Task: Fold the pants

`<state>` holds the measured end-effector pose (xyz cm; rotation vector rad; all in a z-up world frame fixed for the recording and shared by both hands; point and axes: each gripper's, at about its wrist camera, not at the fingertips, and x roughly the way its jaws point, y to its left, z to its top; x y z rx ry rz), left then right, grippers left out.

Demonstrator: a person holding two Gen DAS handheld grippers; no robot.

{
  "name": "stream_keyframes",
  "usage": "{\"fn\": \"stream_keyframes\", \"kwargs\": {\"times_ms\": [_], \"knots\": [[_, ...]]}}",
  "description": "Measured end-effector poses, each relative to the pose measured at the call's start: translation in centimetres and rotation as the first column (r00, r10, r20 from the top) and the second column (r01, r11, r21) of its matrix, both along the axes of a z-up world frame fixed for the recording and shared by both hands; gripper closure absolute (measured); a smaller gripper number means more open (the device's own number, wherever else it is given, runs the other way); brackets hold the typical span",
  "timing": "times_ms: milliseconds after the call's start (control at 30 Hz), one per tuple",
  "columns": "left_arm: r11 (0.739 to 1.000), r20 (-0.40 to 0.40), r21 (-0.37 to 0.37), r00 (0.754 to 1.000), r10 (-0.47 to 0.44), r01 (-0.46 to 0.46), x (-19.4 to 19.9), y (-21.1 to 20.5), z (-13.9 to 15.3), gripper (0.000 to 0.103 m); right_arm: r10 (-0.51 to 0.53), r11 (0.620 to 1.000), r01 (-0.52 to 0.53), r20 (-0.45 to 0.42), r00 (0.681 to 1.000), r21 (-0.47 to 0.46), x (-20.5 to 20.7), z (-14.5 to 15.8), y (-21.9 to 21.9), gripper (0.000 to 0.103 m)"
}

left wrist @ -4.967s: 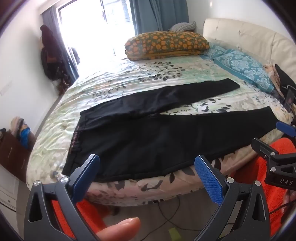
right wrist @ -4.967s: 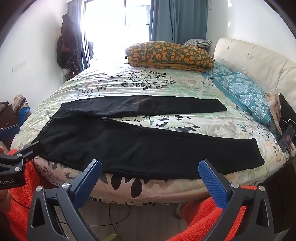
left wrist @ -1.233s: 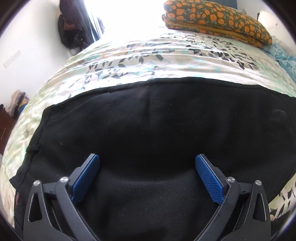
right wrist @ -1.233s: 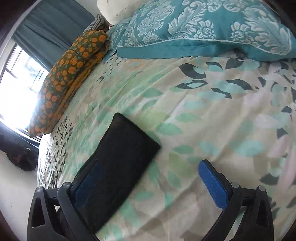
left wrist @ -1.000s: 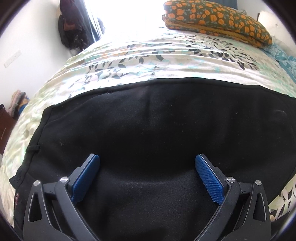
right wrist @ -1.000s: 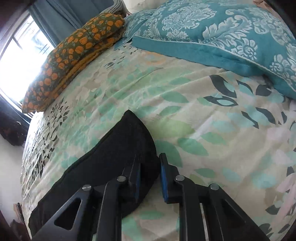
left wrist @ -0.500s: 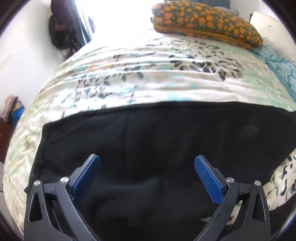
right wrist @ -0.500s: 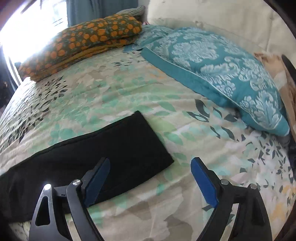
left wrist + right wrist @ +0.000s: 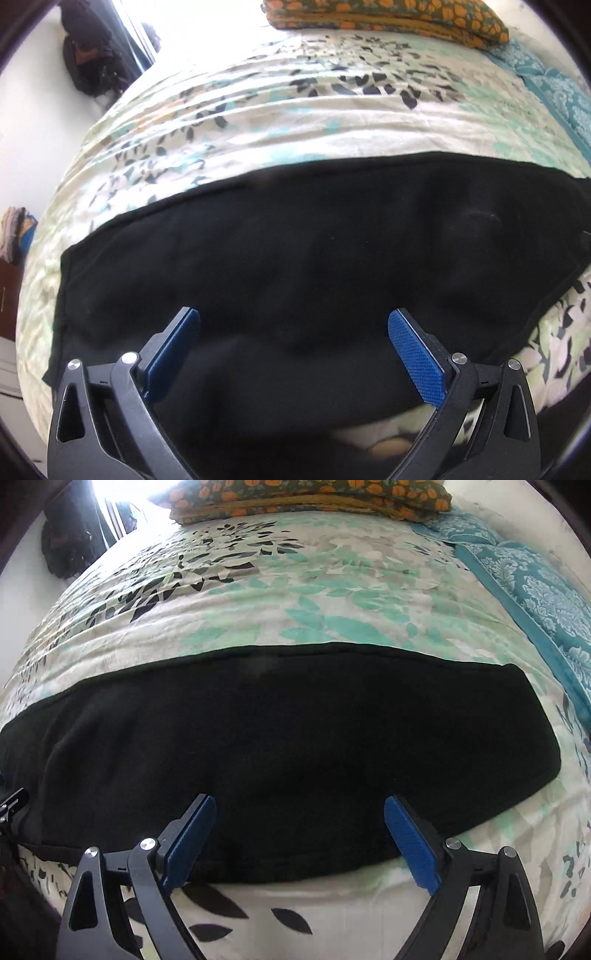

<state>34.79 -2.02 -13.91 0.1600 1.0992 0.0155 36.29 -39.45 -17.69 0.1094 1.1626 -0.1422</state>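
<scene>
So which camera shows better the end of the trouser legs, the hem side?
The right wrist view. There the black pants end in a clear edge on the right, with floral bedsheet beyond it. The left wrist view shows the wider waist part; no hem is visible there.

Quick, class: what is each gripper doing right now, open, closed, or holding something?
Left gripper: open, holding nothing, over the black pants.
Right gripper: open, holding nothing, over the pants near the bed's front edge.

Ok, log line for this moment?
left gripper: open, over pants | right gripper: open, at pants' near edge | pants flat on bed
</scene>
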Motion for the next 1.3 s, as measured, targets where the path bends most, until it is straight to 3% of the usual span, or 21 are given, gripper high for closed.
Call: {"fn": "stream_keyframes", "kwargs": {"times_ms": [133, 267, 400, 467, 533, 600, 633, 733, 833, 900, 967, 1033, 1300], "knots": [[0.996, 0.002, -0.087, 1.0, -0.008, 0.008, -7.0, 3.8, 1.9, 0.001, 0.012, 1.0, -0.013, 0.086, 0.996, 0.011, -5.9, 5.3, 1.6, 0.011], [0.997, -0.026, -0.053, 0.998, -0.057, 0.056, -15.1, 5.2, 1.2, 0.001, 0.016, 0.995, -0.03, 0.135, 0.991, 0.1, -15.5, 8.2, 5.0, 0.007], [0.997, -0.039, 0.038, 0.997, -0.071, 0.073, -19.2, 5.4, -1.3, 0.001, -0.076, 0.989, 0.06, 0.12, 0.99, 0.134, -24.2, 6.6, 7.8, 0.007], [0.999, -0.029, 0.016, 0.998, -0.052, 0.052, -19.4, 5.9, -2.5, 0.0, -0.111, 0.985, 0.102, 0.058, 0.992, 0.139, -26.3, 3.9, 8.7, 0.007], [1.0, -0.029, -0.024, 0.999, -0.018, 0.018, -19.1, 6.6, -2.2, 0.0, -0.093, 0.99, 0.103, -0.107, 0.99, 0.097, -25.8, 0.7, 9.4, 0.006], [1.0, -0.036, -0.023, 0.999, 0.013, -0.014, -18.8, 7.0, -0.9, 0.001, -0.079, 0.997, 0.08, -0.062, 0.995, 0.015, -25.4, 1.7, 10.1, 0.007], [0.999, 0.002, -0.036, 1.0, 0.016, -0.016, -19.1, 7.4, 0.1, 0.001, -0.074, 0.997, 0.073, -0.015, 0.997, -0.01, -25.5, 3.0, 10.7, 0.007], [0.999, 0.071, -0.029, 0.997, 0.024, -0.022, -20.0, 8.9, 1.8, 0.001, -0.04, 0.999, 0.038, 0.066, 0.997, 0.028, -26.0, 5.3, 13.0, 0.006], [0.997, 0.035, -0.023, 0.997, 0.076, -0.075, -20.3, 10.7, 0.8, 0.001, 0.016, 0.999, -0.02, 0.103, 0.995, 0.042, -25.9, 4.7, 16.0, 0.006], [0.995, -0.016, -0.023, 0.995, 0.099, -0.1, -20.0, 11.6, -0.6, 0.001, 0.056, 0.998, -0.059, 0.059, 0.997, 0.039, -25.6, 2.4, 17.3, 0.006], [0.995, 0.013, -0.039, 0.995, 0.094, -0.094, -20.5, 11.8, -1.0, 0.0, 0.064, 0.998, -0.064, -0.027, 0.998, 0.012, -25.3, 0.1, 17.8, 0.0], [0.995, 0.026, -0.02, 0.995, 0.096, -0.096, -20.5, 11.4, -0.9, 0.0, 0.073, 0.997, -0.073, 0.014, 0.997, -0.002, -25.6, 0.1, 17.8, 0.0], [0.993, 0.045, -0.015, 0.992, 0.114, -0.113, -19.9, 11.4, -0.6, 0.0, 0.079, 0.997, -0.079, 0.028, 0.996, 0.008, -25.6, -0.1, 17.6, 0.0]]}}
